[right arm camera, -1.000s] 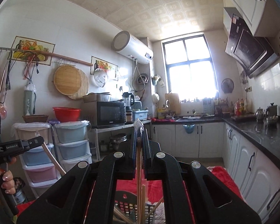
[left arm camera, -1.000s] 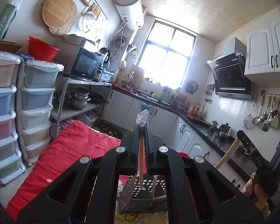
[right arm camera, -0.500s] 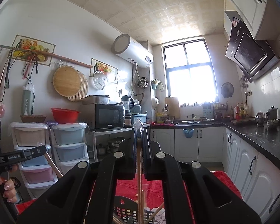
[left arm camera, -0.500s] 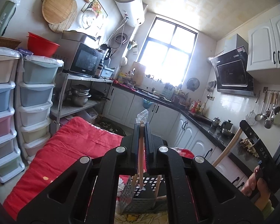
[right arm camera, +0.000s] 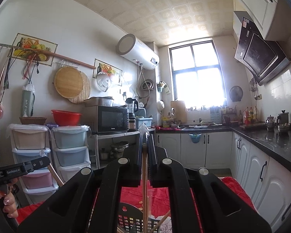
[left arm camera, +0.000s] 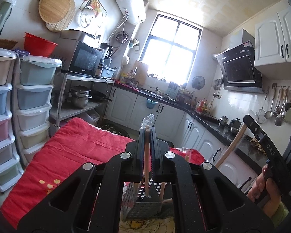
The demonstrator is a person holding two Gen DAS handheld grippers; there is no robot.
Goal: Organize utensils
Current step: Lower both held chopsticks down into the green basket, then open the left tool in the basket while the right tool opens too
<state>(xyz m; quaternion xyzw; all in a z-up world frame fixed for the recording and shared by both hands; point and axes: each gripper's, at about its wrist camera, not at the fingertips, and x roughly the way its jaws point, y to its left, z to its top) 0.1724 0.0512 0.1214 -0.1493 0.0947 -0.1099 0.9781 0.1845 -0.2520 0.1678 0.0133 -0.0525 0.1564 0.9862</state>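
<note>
My left gripper (left arm camera: 147, 134) is shut on a wooden chopstick (left arm camera: 146, 167) in clear wrap, held upright above a grey perforated utensil basket (left arm camera: 141, 203). Other wooden sticks stand in that basket. My right gripper (right arm camera: 144, 145) is shut on wooden chopsticks (right arm camera: 144, 190) in clear wrap, upright over the same dark basket (right arm camera: 130, 219). The right gripper also shows at the right of the left wrist view (left arm camera: 261, 141), holding its stick (left arm camera: 230, 145). The left gripper shows at the left of the right wrist view (right arm camera: 25, 167).
A red quilt (left arm camera: 67, 155) covers the surface under the basket. Plastic drawer towers (left arm camera: 33, 104) stand at left, a metal rack with a microwave (left arm camera: 85, 60) behind. White cabinets and a black counter (right arm camera: 271, 141) run along the right.
Both grippers have risen and tilted upward with their chopsticks; the basket sits lower in both views.
</note>
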